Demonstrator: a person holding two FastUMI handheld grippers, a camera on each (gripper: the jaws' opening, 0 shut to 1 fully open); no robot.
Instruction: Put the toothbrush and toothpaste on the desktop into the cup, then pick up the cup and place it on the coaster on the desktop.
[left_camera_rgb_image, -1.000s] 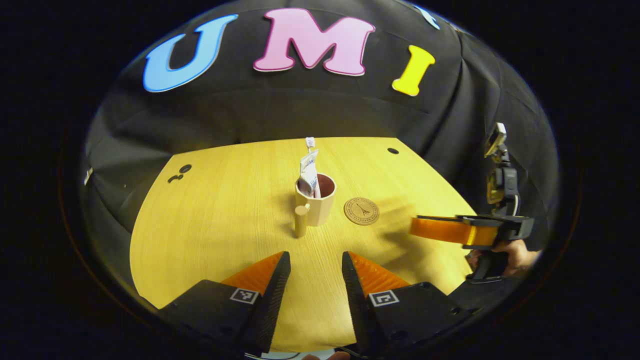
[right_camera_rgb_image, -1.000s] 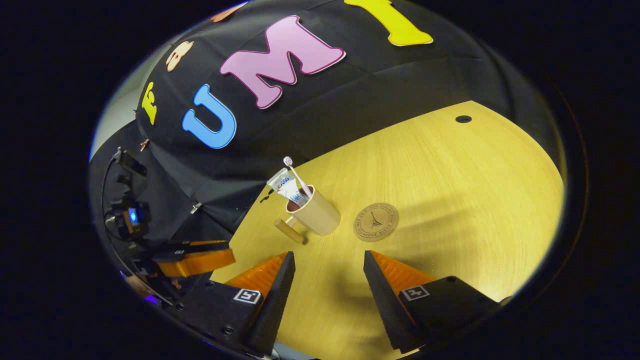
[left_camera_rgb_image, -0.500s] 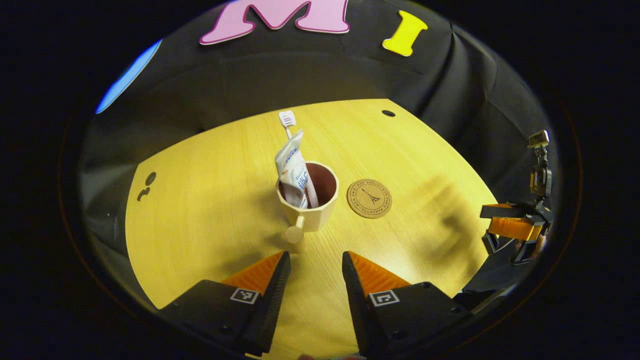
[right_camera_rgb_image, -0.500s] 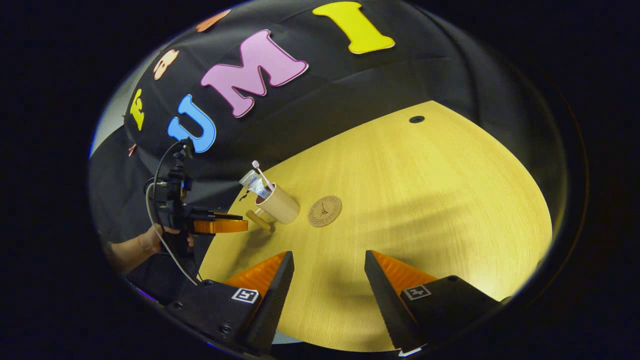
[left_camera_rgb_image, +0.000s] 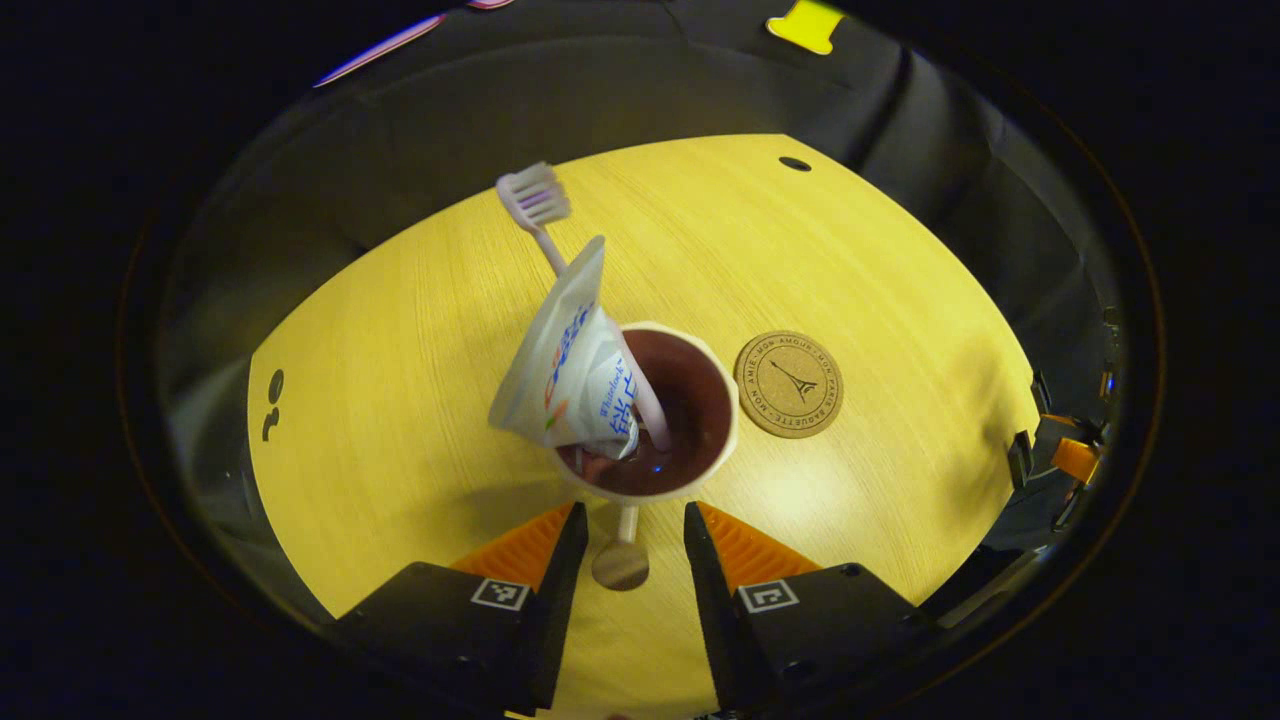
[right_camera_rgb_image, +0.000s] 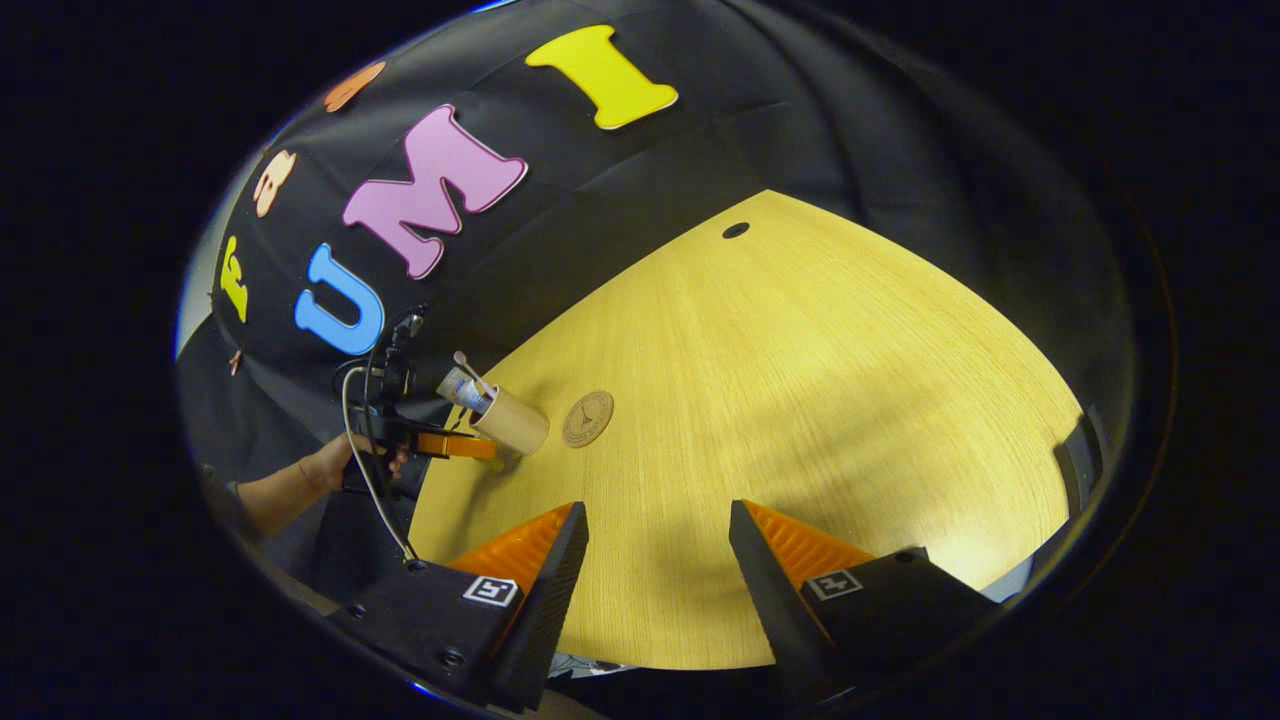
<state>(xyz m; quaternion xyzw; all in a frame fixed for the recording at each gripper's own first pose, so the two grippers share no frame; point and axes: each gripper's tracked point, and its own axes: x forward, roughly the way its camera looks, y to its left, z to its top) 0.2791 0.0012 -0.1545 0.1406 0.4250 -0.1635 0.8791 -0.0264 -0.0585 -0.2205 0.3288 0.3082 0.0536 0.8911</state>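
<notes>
A beige cup (left_camera_rgb_image: 700, 465) stands on the wooden desktop (left_camera_rgb_image: 400, 400), a white toothpaste tube (left_camera_rgb_image: 570, 375) and a toothbrush (left_camera_rgb_image: 535, 200) leaning out of it. Its knobbed handle (left_camera_rgb_image: 620, 562) lies between the fingers of my left gripper (left_camera_rgb_image: 632, 512), which is open and does not press on it. The round cork coaster (left_camera_rgb_image: 789, 384) lies just right of the cup. In the right gripper view, the cup (right_camera_rgb_image: 515, 422) and coaster (right_camera_rgb_image: 587, 418) are far off to the left, with the left gripper (right_camera_rgb_image: 450, 445) at the cup. My right gripper (right_camera_rgb_image: 655, 530) is open over bare desktop.
Small dark holes mark the desktop at the far side (left_camera_rgb_image: 795, 163) and the left (left_camera_rgb_image: 275, 385). A hand (right_camera_rgb_image: 330, 465) holds the left gripper, with a cable hanging from it. The right gripper (left_camera_rgb_image: 1065, 460) sits at the desktop's right edge. Black cloth walls ring the desktop.
My left gripper has moved forward and down to the cup, so the handle now lies between its fingers. My right gripper has drawn back and away from the cup.
</notes>
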